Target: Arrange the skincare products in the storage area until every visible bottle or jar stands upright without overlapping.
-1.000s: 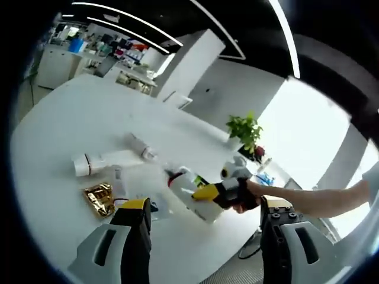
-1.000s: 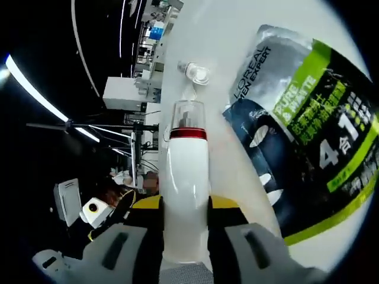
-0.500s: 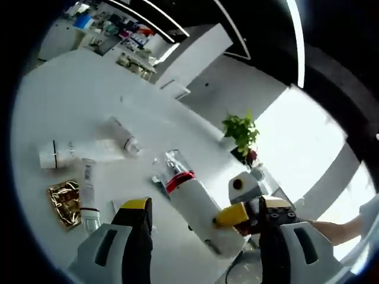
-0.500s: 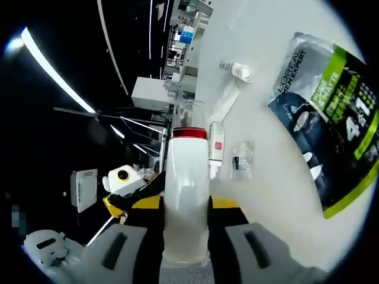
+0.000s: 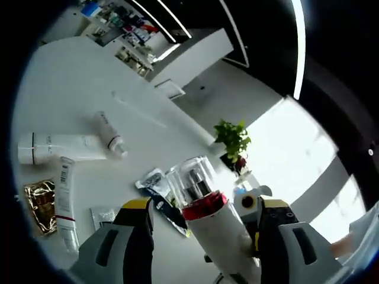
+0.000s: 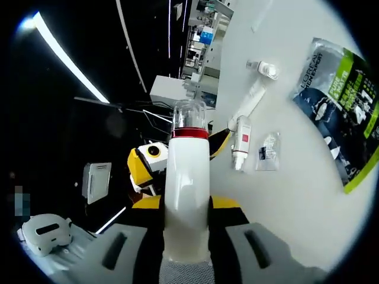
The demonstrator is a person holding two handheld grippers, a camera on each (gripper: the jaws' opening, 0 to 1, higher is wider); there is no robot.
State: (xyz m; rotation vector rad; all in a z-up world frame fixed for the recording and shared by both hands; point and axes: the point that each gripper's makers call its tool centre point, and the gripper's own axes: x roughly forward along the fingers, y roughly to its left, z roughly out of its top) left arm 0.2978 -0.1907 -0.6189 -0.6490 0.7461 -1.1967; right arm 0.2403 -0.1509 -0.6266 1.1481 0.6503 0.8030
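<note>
On the white table (image 5: 71,100) most products lie flat: a white bottle (image 5: 56,148), a small tube (image 5: 108,131), a red-banded tube (image 5: 66,204), a gold sachet (image 5: 40,201) and a clear sachet (image 5: 104,216), plus a dark pouch (image 5: 159,192) lying near the middle. Nothing stands upright on the table yet, so the task looks early, with nearly all of it left. One item is in hand: the pump bottle (image 6: 187,195), white with a red band and clear cap, is clamped between the jaws of the right gripper (image 6: 187,236), off the table and roughly along the jaws. In the left gripper view the same bottle rises close in front, cap toward the camera. The left gripper (image 5: 201,219) has its jaws wide apart, holding nothing; the bottle sits between them in the picture, but I cannot tell whether they touch it. In the right gripper view the green-and-black pouch lies flat at the far edge.
</note>
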